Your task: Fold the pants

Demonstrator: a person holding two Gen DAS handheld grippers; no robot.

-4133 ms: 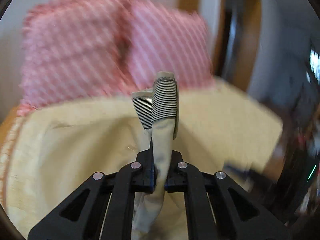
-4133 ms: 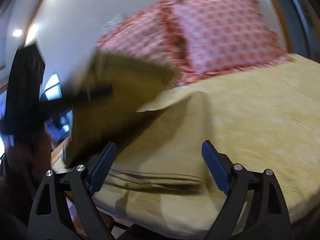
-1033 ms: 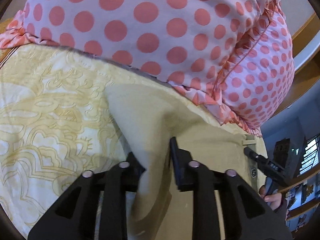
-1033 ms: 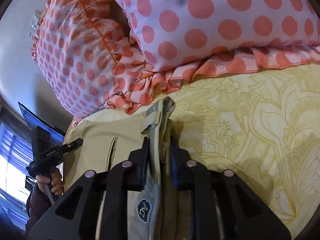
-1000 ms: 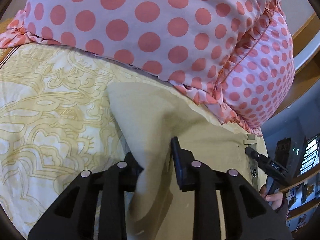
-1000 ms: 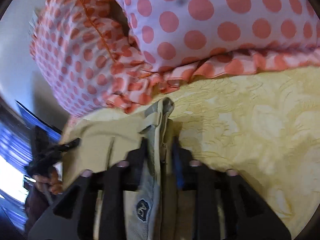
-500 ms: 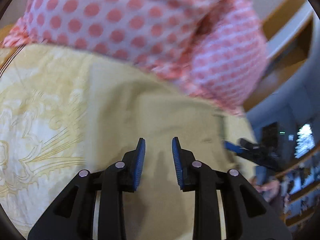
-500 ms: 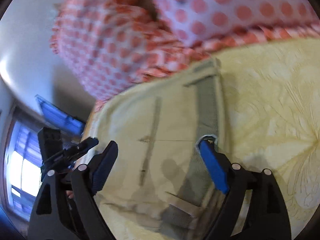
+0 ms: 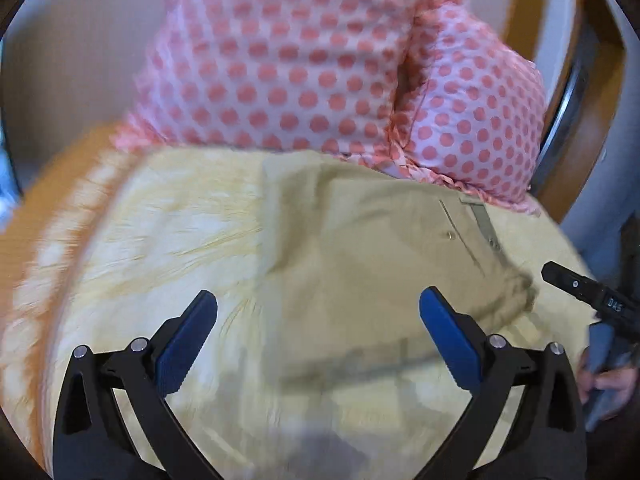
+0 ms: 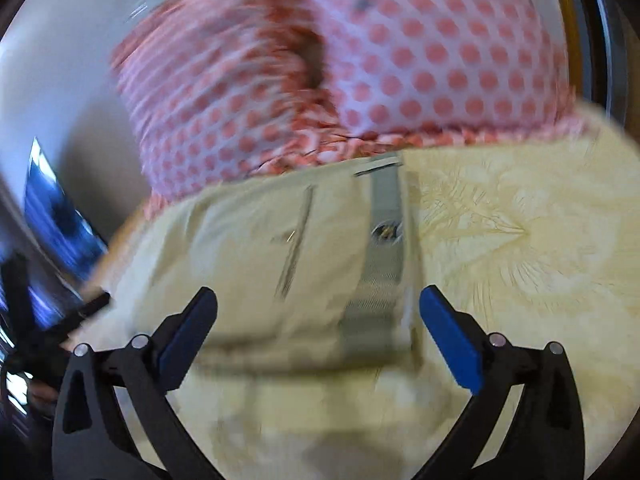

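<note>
The khaki pants (image 9: 372,248) lie folded flat on the yellow bedspread (image 9: 168,232), just below the pillows. In the right wrist view the pants (image 10: 256,256) show a striped grey waistband (image 10: 380,248) with a round label and a pocket slit. My left gripper (image 9: 318,332) is open and empty above the near edge of the pants. My right gripper (image 10: 318,332) is open and empty over the waistband end. Both views are blurred by motion.
Two pink polka-dot pillows (image 9: 288,64) lean on the wall behind the pants, also seen in the right wrist view (image 10: 420,52). The other gripper (image 9: 588,296) shows at the right edge of the left view. The bedspread (image 10: 520,240) stretches right.
Both grippers let go of the pants, opened wide and pulled back from the pillows. The pants now lie flat on the bed.
</note>
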